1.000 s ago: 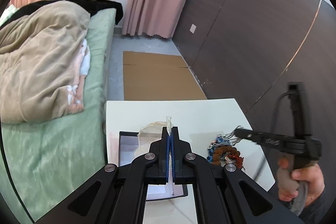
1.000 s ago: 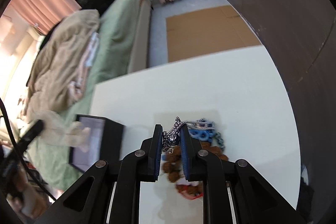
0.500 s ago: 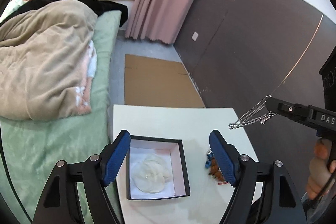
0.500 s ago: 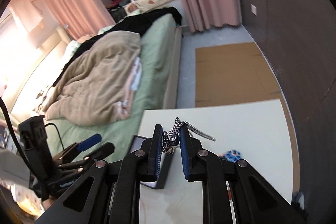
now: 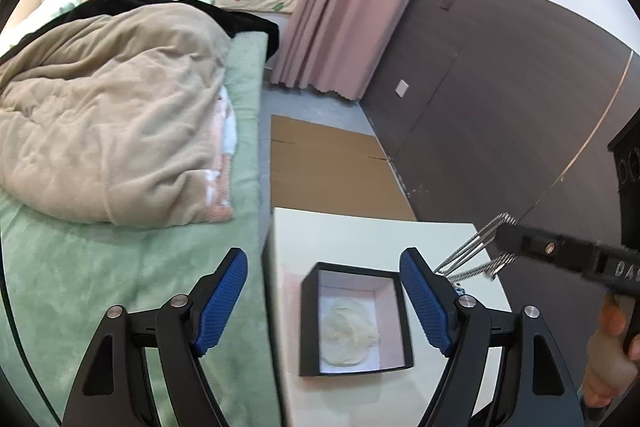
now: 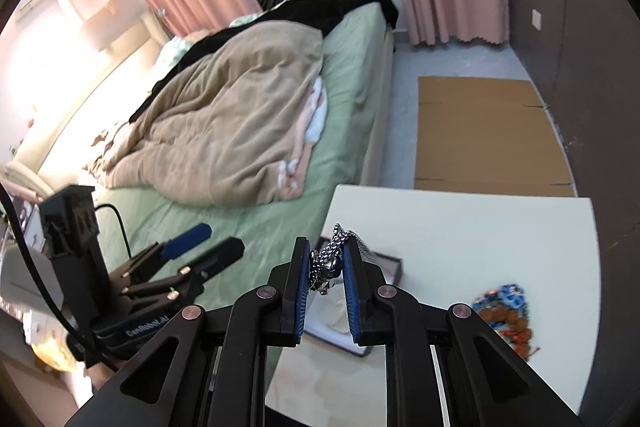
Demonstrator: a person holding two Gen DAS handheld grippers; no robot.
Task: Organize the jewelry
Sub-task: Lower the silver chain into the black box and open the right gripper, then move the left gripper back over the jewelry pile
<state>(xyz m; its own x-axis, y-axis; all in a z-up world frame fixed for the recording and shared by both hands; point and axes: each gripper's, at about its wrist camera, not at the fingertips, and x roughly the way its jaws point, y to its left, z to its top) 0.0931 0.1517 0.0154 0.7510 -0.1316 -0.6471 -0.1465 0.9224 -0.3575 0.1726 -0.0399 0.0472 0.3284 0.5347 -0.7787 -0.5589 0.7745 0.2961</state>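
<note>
Clearly the step in hand is carrying a silver chain (image 6: 334, 259) to the box (image 5: 310, 323): the right gripper (image 6: 326, 289) has its jaws closed on the bunched chain, with loose strands trailing out ahead of the jaws and hanging in the air above the desk (image 6: 480, 239). The left gripper (image 5: 324, 301) holds nothing, its jaws spread wide, and the open black box sits on the desk between and just ahead of them, with a pale cloth pouch (image 5: 348, 333) lying inside. A heap of beaded bracelets (image 6: 506, 319) lies on the desk to the right of the right jaws, not yet sorted. Next, I judge, the right gripper must come over the box, lower until the strands pool inside, then release, taking care the chain does not drape over the rim.
</note>
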